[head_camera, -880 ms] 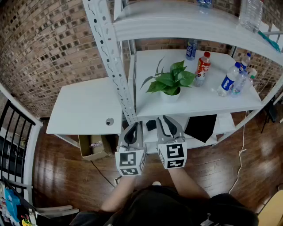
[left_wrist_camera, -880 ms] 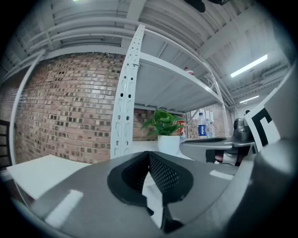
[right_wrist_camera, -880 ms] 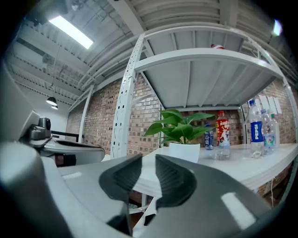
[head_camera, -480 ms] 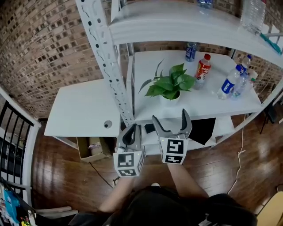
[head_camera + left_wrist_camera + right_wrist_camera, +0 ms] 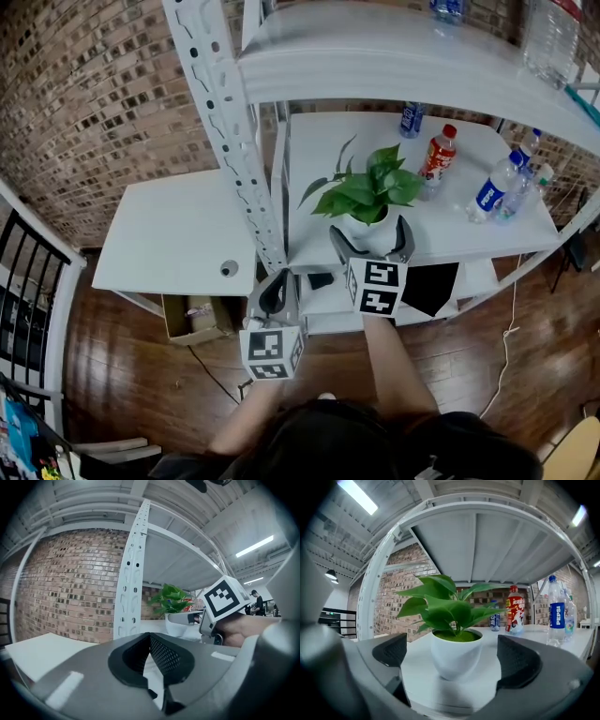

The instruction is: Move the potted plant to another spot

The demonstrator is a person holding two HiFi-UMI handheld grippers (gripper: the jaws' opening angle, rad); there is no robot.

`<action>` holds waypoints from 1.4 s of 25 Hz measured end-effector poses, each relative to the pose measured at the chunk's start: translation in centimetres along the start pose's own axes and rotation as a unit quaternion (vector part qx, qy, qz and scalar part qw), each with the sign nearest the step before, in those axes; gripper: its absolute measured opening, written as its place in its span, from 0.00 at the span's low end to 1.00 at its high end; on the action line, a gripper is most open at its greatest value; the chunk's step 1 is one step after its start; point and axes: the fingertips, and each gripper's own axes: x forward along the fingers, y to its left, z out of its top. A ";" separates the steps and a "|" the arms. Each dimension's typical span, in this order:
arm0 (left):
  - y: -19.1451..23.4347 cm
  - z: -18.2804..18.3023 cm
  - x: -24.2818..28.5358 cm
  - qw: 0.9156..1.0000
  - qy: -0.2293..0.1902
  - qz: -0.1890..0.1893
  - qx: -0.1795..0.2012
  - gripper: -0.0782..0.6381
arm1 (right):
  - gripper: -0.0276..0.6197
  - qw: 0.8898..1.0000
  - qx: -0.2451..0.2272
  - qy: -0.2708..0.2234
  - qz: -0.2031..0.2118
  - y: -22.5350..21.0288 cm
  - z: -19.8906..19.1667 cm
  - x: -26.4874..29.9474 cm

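At front edge of white shelf (image 5: 445,225): green plant in white pot (image 5: 362,217); right gripper (image 5: 372,236), jaws spread, lined up to grasp; left gripper (image 5: 275,289) closed.

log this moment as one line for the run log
phase: pre-grasp | potted plant: upright on shelf | right tool: open, lined up on pot, no contact | left tool: shut, empty

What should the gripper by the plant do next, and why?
Probably ease the right gripper forward a little, so its pads flank the white pot of the potted plant before closing. Its jaws stand wide open and touch nothing, and the pot sits centred just ahead of them on the shelf.
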 end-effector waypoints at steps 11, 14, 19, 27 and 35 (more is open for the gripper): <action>1.2 0.5 0.5 1.000 -0.007 0.010 -0.009 0.13 | 0.95 0.998 0.007 0.063 0.008 -0.9 -0.7 4.7; 1.5 0.6 0.5 1.000 -0.009 0.011 -0.010 0.13 | 0.95 0.997 0.017 0.077 0.013 -0.8 -1.3 5.3; 2.0 0.7 0.3 1.000 -0.010 0.014 -0.010 0.13 | 0.94 0.997 0.017 0.077 0.011 -1.0 -1.6 5.5; 2.2 0.7 -0.1 1.000 -0.010 0.016 -0.010 0.13 | 0.81 0.997 0.012 0.074 0.016 -0.9 -1.4 5.3; 1.8 0.5 -0.8 1.000 -0.007 0.013 -0.010 0.13 | 0.81 0.997 0.011 0.056 0.047 0.5 -0.1 1.4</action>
